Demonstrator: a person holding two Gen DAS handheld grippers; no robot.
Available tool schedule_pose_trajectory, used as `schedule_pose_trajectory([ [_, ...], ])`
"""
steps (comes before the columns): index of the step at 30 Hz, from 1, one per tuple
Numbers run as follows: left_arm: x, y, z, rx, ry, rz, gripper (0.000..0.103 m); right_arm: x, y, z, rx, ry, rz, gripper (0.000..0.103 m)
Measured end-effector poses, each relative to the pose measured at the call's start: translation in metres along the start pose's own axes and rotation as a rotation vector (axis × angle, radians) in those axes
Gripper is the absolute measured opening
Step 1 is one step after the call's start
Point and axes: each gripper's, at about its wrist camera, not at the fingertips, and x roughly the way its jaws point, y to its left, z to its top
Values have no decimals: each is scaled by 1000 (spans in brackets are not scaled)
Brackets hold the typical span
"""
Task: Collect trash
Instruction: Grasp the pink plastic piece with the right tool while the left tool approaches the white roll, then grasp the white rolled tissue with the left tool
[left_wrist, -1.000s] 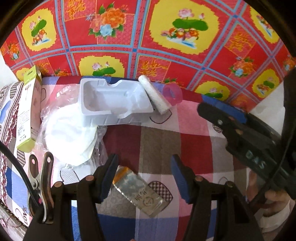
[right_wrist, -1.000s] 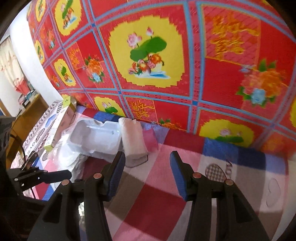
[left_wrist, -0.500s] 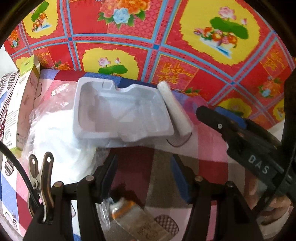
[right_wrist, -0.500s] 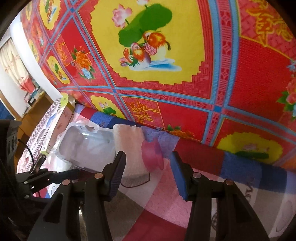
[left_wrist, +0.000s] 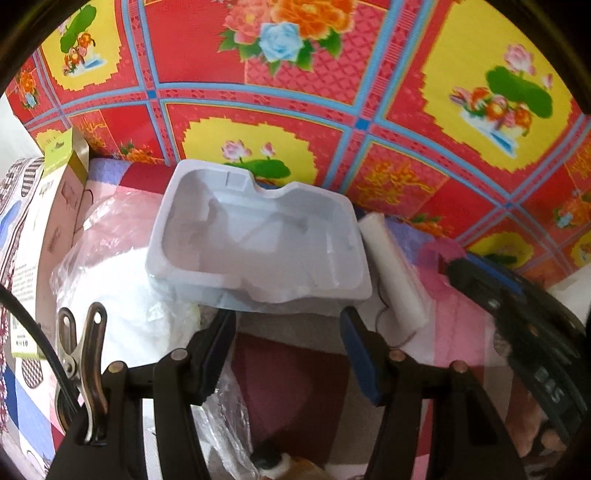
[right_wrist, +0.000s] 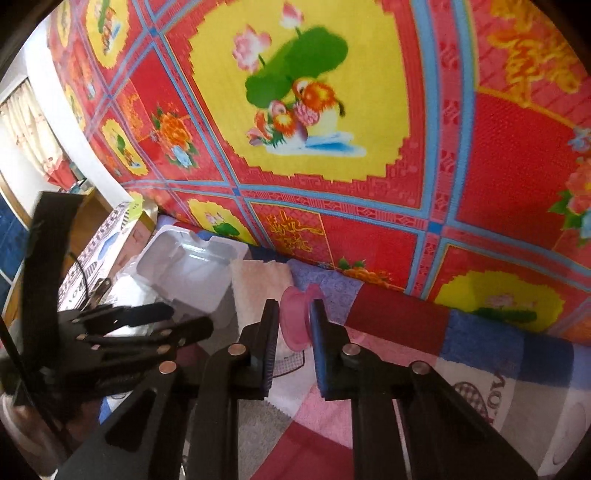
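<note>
A white moulded plastic tray lies on the checked blanket, propped on a clear bag of white stuff. My left gripper is open, its fingertips just short of the tray's near edge, with nothing between them. To the tray's right lies a white foam roll, then a small pink plastic lid. My right gripper has its jaws closing on this lid, and the pads touch both its sides. The right wrist view also shows the tray, the roll and the left gripper.
A green and white carton stands on the left. A red and yellow flowered cloth hangs as a wall right behind the trash. A foil packet peeks out under the left gripper. The right gripper's body reaches in from the right.
My left gripper has moved forward to the white tray, and the foil packet has slipped under it. My right gripper came close to the pink lid and its jaws came together on it.
</note>
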Motion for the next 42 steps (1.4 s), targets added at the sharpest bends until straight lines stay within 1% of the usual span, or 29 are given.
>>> schedule_pose_trajectory([
  [6, 10, 7, 15, 11, -5, 23, 62, -26, -1, -13, -12, 6, -25, 18],
  [9, 22, 3, 29, 18, -1, 23, 62, -37, -4, -27, -3, 31, -37, 18],
  [12, 33, 8, 45, 26, 7, 27, 62, -48, -6, -44, 0, 61, -57, 18],
  [14, 39, 8, 45, 24, 16, 26, 62, -55, -6, -56, -2, 80, -77, 18],
  [19, 34, 3, 42, 6, 32, -34, 62, -71, -9, -77, -1, 84, -115, 18],
  [21, 30, 3, 39, -19, 51, -82, 63, -76, -11, -83, 10, 88, -120, 18],
  [23, 26, 0, 36, -49, 62, -121, 67, -74, -14, -88, 23, 98, -125, 18],
  [25, 24, -6, 36, -67, 65, -158, 74, -75, -15, -92, 34, 95, -121, 18],
  [27, 25, -14, 39, -72, 58, -173, 78, -77, -13, -94, 35, 91, -127, 18],
  [28, 26, -19, 41, -75, 52, -177, 78, -78, -12, -96, 30, 86, -136, 18],
  [33, 25, -50, 30, -93, 34, -170, 78, -79, -11, -101, 27, 80, -131, 18],
  [36, 31, -61, 27, -94, 13, -122, 78, -77, -12, -102, 31, 84, -134, 18],
  [39, 43, -72, 29, -104, 14, -60, 78, -74, -16, -106, 43, 99, -141, 18],
  [41, 51, -78, 28, -120, 26, -39, 78, -73, -18, -109, 52, 104, -138, 18],
  [42, 53, -79, 28, -123, 16, -29, 77, -73, -19, -110, 53, 105, -136, 18],
])
